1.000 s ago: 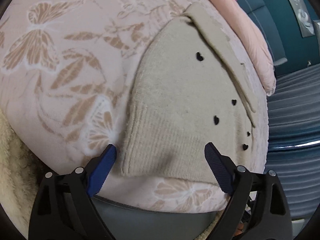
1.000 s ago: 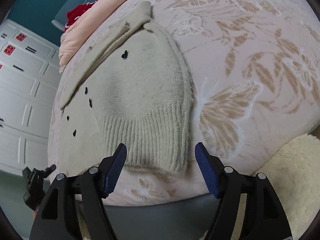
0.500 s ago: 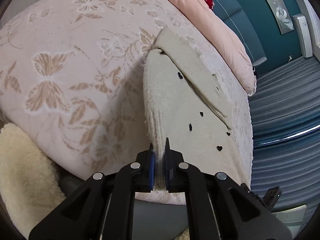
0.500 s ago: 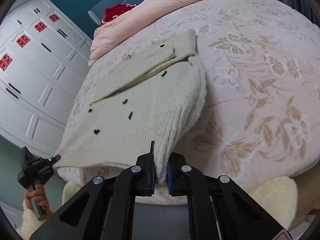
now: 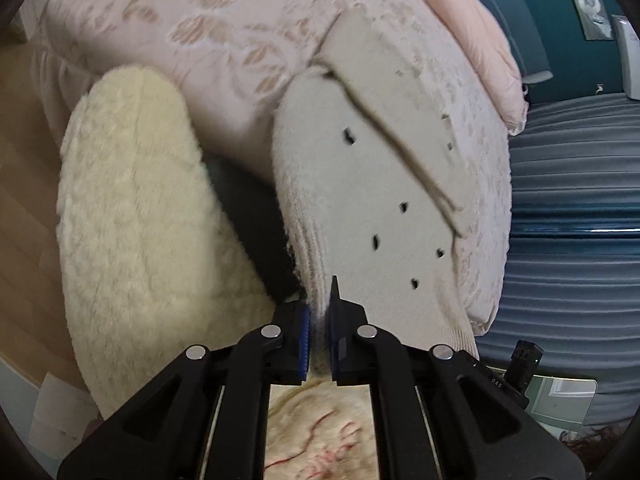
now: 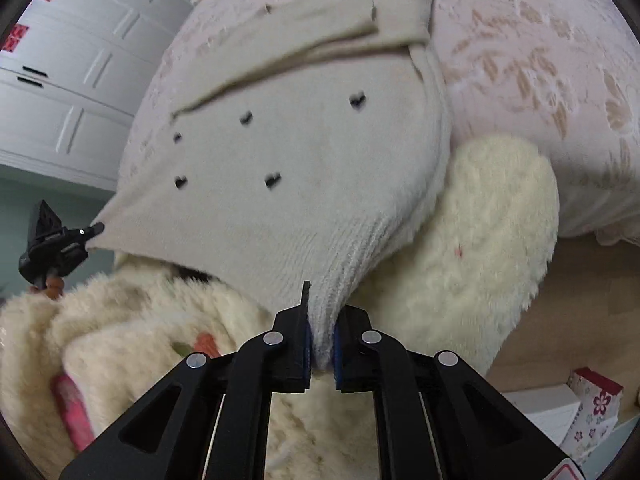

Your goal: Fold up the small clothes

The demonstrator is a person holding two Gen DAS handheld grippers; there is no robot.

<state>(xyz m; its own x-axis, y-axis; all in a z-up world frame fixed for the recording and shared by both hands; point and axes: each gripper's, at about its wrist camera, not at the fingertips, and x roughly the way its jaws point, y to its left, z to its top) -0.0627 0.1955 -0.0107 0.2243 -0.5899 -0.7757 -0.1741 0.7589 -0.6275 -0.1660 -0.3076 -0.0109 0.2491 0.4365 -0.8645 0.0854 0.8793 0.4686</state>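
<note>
One small beige sweater (image 5: 360, 208) lies on the bed (image 5: 224, 32), its ribbed hem pulled off the near edge and held taut in the air. The left gripper (image 5: 318, 332) is clamped on the hem's left corner, and the right gripper (image 6: 320, 338) is clamped on the right corner; in the right view the left gripper (image 6: 60, 246) shows at the far left, pinching the cloth.

The step in hand looks like carrying the hem up and over to the far end, folding the sweater in half. To do it well, both corners should rise level and move together, keeping the hem stretched so the fabric doesn't sag or bunch in the middle. The folded sleeve (image 6: 304, 40) lying across the top should stay flat, so the lift wants to be gentle, not a tug towards the near side.

Counted: one sweater, two grippers, one fluffy cream cushion (image 5: 136, 220) beside the bed, and six small dark hearts visible on the sweater's front in the right view
</note>
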